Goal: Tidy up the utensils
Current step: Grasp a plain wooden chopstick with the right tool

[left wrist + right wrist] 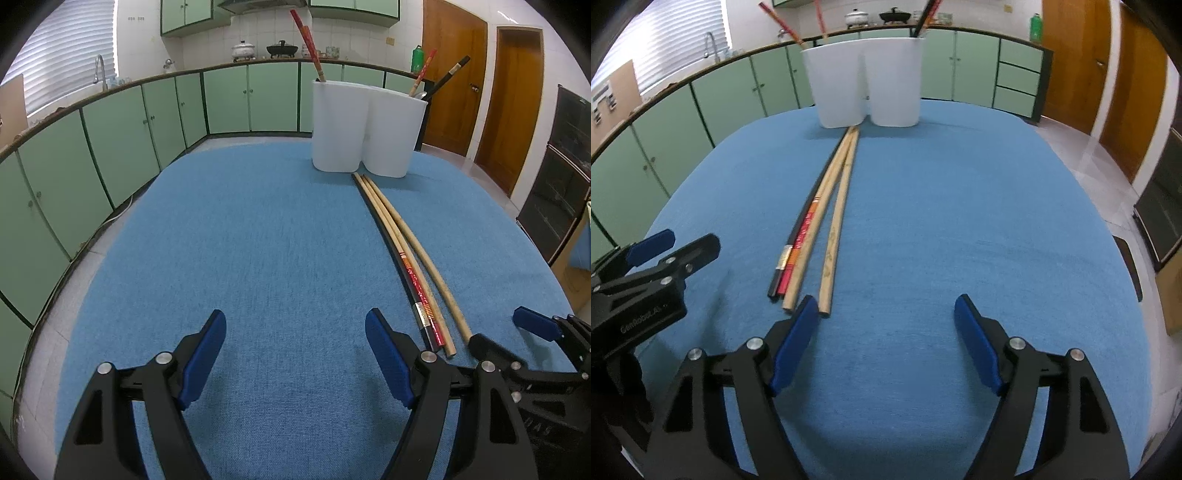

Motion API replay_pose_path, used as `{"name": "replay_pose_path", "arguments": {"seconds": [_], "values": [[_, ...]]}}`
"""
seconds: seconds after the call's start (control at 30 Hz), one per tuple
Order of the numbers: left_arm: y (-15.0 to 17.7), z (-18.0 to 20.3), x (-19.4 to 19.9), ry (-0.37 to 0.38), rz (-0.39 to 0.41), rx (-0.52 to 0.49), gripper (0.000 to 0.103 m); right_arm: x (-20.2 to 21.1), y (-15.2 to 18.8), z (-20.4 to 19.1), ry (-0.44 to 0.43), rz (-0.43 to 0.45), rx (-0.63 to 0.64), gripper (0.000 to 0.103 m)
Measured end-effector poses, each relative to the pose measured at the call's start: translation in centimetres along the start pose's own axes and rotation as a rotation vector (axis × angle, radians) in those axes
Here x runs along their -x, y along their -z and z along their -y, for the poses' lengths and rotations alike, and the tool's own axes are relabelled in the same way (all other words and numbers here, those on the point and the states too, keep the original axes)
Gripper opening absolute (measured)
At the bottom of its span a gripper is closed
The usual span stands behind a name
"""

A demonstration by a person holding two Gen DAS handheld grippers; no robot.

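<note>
Three chopsticks lie side by side on the blue cloth: a black one with a silver band [406, 280] [798, 229], a tan one with a red end [400, 254] [816, 221] and a plain bamboo one [424, 254] [836, 225]. Their far tips touch a white two-compartment holder [365, 125] [866, 79] with several chopsticks standing in it. My left gripper [295, 354] is open and empty, left of the chopsticks' near ends. My right gripper [882, 343] is open and empty, its left finger pad [798, 332] just beside the bamboo chopstick's end.
The blue cloth [240, 240] [960, 221] covers the table. Green kitchen cabinets [122, 136] curve behind, wooden doors [517, 103] at the right. The right gripper shows in the left wrist view [509, 339], the left gripper in the right wrist view [679, 251].
</note>
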State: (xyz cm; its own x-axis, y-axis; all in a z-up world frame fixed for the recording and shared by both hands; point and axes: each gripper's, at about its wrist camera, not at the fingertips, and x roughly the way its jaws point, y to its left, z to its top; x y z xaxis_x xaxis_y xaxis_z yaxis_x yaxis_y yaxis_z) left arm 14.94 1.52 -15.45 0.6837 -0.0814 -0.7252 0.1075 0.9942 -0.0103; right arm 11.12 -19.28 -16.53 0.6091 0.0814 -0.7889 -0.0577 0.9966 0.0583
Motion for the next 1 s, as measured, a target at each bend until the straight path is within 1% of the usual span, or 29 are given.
{"name": "replay_pose_path", "arguments": {"seconds": [0.03,0.13,0.2,0.27,0.4,0.53,0.63,0.67,0.7,0.73,0.77,0.9,1.0], "values": [[0.0,-0.1,0.0,0.001,-0.001,0.003,0.076,0.1,0.0,0.1,-0.009,0.002,-0.004,0.073],[0.0,-0.3,-0.1,0.002,-0.003,0.016,0.076,0.2,0.2,0.2,-0.043,0.006,0.001,0.066],[0.0,-0.3,-0.1,0.000,-0.004,0.020,0.076,0.1,0.1,0.0,-0.055,0.005,0.008,0.059],[0.0,-0.2,-0.1,-0.002,-0.003,0.019,0.076,0.2,0.1,-0.3,-0.066,0.007,0.016,0.055],[0.0,0.0,0.0,-0.007,0.001,0.012,0.076,0.4,0.1,-1.1,-0.085,0.006,0.032,0.050],[0.0,0.0,0.0,-0.008,0.002,0.008,0.076,0.2,0.1,-1.7,-0.066,0.000,0.062,0.044],[0.0,0.0,0.1,-0.010,0.001,0.004,0.076,-0.2,-0.2,-2.1,-0.062,-0.001,0.075,0.030],[0.0,0.0,0.1,-0.010,0.001,0.003,0.076,-0.2,-0.3,-2.2,-0.066,-0.001,0.078,0.021],[0.0,0.0,0.0,-0.011,0.000,0.002,0.076,-0.3,-0.3,-2.3,-0.074,-0.002,0.082,0.014],[0.1,0.1,0.1,-0.011,-0.001,0.002,0.076,-0.3,-0.2,-2.5,-0.080,-0.002,0.088,0.013],[0.1,0.1,0.0,-0.012,-0.002,0.002,0.076,-0.3,-0.2,-2.6,-0.083,-0.001,0.093,0.008],[0.1,0.1,0.0,-0.013,-0.006,0.001,0.076,-0.2,-0.3,-2.0,-0.098,-0.002,0.069,0.007],[0.1,0.2,0.1,-0.014,-0.004,-0.001,0.076,0.1,-0.1,-1.3,-0.090,0.000,0.058,0.006]]}}
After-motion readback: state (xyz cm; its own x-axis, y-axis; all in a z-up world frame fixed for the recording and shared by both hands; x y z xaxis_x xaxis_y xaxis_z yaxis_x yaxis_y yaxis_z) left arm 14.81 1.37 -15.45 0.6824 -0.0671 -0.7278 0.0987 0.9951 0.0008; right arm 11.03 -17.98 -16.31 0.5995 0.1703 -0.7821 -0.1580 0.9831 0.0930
